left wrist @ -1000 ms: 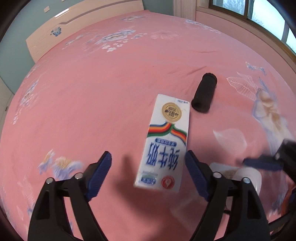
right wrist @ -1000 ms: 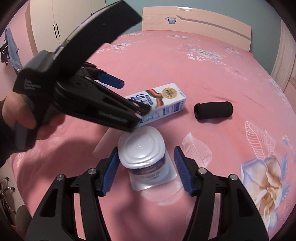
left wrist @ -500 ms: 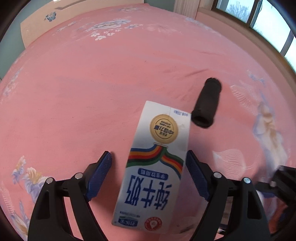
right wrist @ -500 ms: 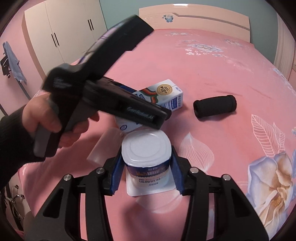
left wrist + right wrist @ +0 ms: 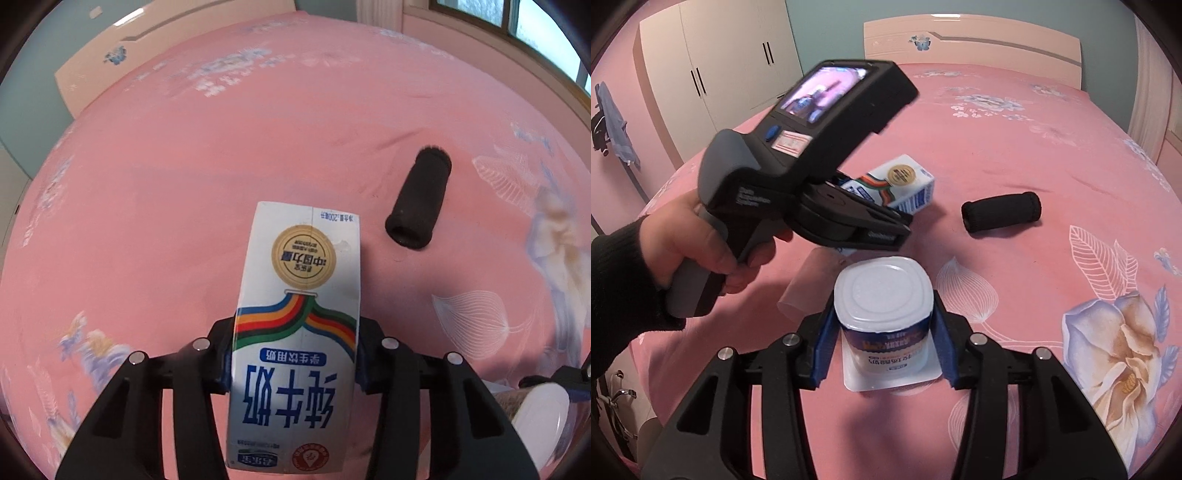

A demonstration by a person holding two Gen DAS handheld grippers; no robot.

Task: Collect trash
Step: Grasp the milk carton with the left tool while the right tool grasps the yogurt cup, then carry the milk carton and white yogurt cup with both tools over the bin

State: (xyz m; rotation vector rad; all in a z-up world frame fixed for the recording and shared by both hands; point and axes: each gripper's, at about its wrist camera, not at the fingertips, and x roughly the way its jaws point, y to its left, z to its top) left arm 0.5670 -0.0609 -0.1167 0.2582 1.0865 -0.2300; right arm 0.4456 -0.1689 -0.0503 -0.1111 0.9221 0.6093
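A white milk carton (image 5: 295,332) with a rainbow stripe and gold seal lies on the pink bed; my left gripper (image 5: 293,354) is shut on its sides. The carton also shows in the right wrist view (image 5: 901,182), behind the left gripper's body (image 5: 827,155). My right gripper (image 5: 884,343) is shut on an upside-down white yogurt cup (image 5: 884,306), blue pads against its sides. The cup's edge shows at the lower right of the left wrist view (image 5: 543,424). A black foam tube (image 5: 421,199) lies on the sheet right of the carton, also in the right wrist view (image 5: 1001,210).
The pink floral bedsheet (image 5: 184,184) fills both views. A headboard (image 5: 971,40) stands at the far end, a white wardrobe (image 5: 713,70) at the left, a window (image 5: 517,22) on the far right. A pale paper scrap (image 5: 809,280) lies beside the cup.
My left gripper moved forward over the milk carton and shut on it. My right gripper shut on the yogurt cup.
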